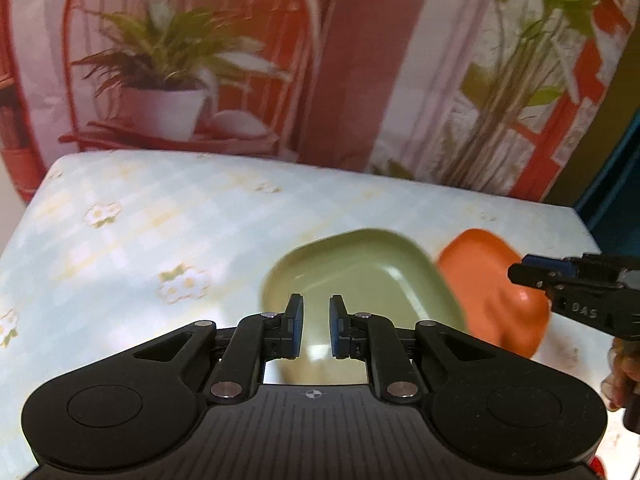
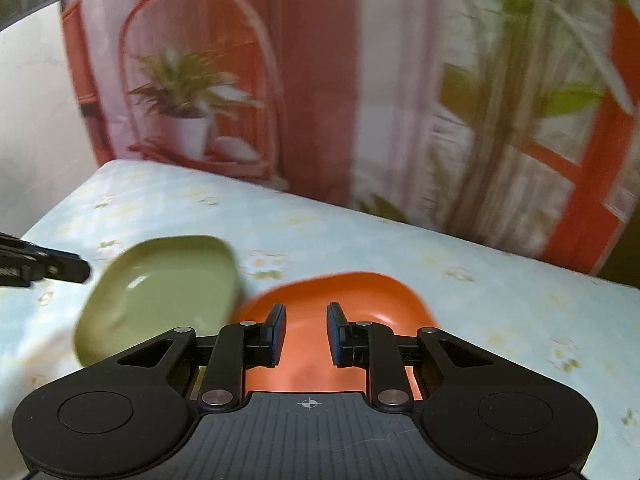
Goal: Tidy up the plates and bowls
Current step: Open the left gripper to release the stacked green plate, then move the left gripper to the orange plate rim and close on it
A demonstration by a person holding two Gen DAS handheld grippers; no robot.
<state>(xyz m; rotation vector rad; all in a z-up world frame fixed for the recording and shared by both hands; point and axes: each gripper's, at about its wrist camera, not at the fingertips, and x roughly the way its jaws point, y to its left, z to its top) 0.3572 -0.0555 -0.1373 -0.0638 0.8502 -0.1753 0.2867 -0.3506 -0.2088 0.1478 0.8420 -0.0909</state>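
Left gripper (image 1: 316,326): nearest in the left wrist view; jaws stand a narrow gap apart with nothing pressed between the pads; the green dish shows through the gap; whether the tips touch the dish cannot be told.
Right gripper (image 2: 306,334): nearest in the right wrist view; jaws slightly apart, gripping nothing; the orange dish lies behind and below them; contact with it cannot be told; in the left wrist view it comes in from the right edge, its tip over the orange dish.
Hand (image 1: 622,376): only a sliver at the right edge, cut off by the frame; blurred.
Green dish (image 1: 360,280): on the tablecloth, rounded and shallow; its near edge is hidden behind the left gripper's body; outline smeared by blur.
Orange dish (image 2: 352,296): just beside the green dish, on its right; rims look touching or overlapping, blur leaves it unclear which; its near part is hidden by the right gripper.
Tablecloth (image 1: 140,240): pale checks with flower prints; covers the table to its far edge.
Backdrop (image 1: 340,60): printed cloth behind the table, showing a potted plant and red frames; soft and blurred, top cut off.
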